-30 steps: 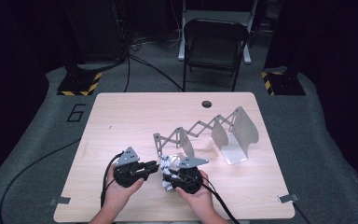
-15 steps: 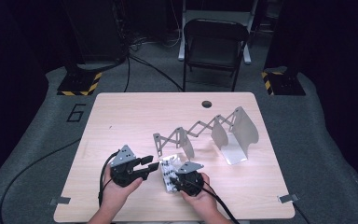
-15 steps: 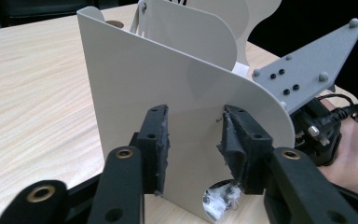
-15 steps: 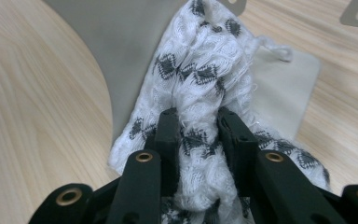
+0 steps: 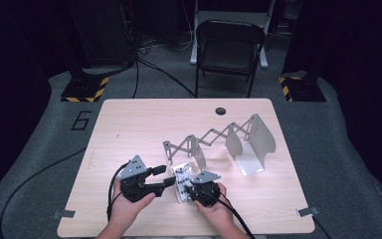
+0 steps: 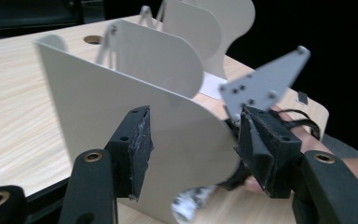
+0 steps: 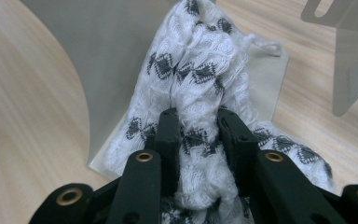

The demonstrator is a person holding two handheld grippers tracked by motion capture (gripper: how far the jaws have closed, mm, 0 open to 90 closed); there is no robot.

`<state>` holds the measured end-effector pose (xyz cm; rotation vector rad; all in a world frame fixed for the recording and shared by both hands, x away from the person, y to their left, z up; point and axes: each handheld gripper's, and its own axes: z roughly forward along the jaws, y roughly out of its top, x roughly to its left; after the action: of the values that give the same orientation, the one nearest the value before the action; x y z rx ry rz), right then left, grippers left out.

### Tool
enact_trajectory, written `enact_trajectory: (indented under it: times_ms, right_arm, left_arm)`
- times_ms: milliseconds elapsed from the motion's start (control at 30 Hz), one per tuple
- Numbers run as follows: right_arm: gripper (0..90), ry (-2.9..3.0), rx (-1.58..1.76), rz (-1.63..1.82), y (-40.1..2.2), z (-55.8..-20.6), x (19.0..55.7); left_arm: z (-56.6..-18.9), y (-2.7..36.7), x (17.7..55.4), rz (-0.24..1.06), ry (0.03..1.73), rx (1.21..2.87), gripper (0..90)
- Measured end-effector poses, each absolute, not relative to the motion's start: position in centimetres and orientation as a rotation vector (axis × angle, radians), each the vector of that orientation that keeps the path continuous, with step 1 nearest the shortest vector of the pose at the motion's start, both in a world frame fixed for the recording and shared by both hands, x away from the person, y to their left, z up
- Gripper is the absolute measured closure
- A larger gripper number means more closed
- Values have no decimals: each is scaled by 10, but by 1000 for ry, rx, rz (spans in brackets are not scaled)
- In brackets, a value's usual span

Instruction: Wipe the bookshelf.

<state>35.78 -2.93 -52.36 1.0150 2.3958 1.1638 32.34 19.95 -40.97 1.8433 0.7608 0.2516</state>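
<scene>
Pale wooden desk [image 5: 129,124] on grey carpet, dark room. You have one expanding metal file rack [image 5: 214,137] with several curved dividers, and one white, black-patterned knit cloth [image 7: 200,93] lying at the rack's near end. Your right hand-held gripper [image 5: 195,190] is clamped on that bunched cloth. Your left hand-held gripper [image 5: 165,178], just left of the rack's near end, has just been opening, jaws well apart, nothing pinched. One folding chair [image 5: 229,47] stands beyond the rack. Cloth is mostly hidden from above.
</scene>
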Motion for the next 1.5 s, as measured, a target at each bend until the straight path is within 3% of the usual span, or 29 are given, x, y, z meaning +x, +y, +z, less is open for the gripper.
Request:
enact_trajectory:
  times_ms: [133,367,600,767,1233,1300,1500]
  right_arm:
    - [714,2400,1029,1136,-25,-522,362]
    - [712,2372,1036,1159,-23,-524,367]
    - [712,2407,1125,1179,-24,-520,372]
    - [713,2440,1164,1207,-28,-517,378]
    - [703,2418,1108,1275,-22,-506,352]
    - [670,2423,1102,1271,-20,-507,348]
    - [459,2470,1083,1242,-14,-511,345]
  left_arm:
    - [-414,193,324,306,754,1899,445]
    - [-417,195,328,304,768,1898,576]
    - [-415,194,342,309,775,1893,606]
    - [-415,197,357,351,816,1877,687]
    - [-420,214,391,443,937,1845,650]
    - [-422,215,386,442,925,1858,635]
    - [-434,216,364,432,923,1878,568]
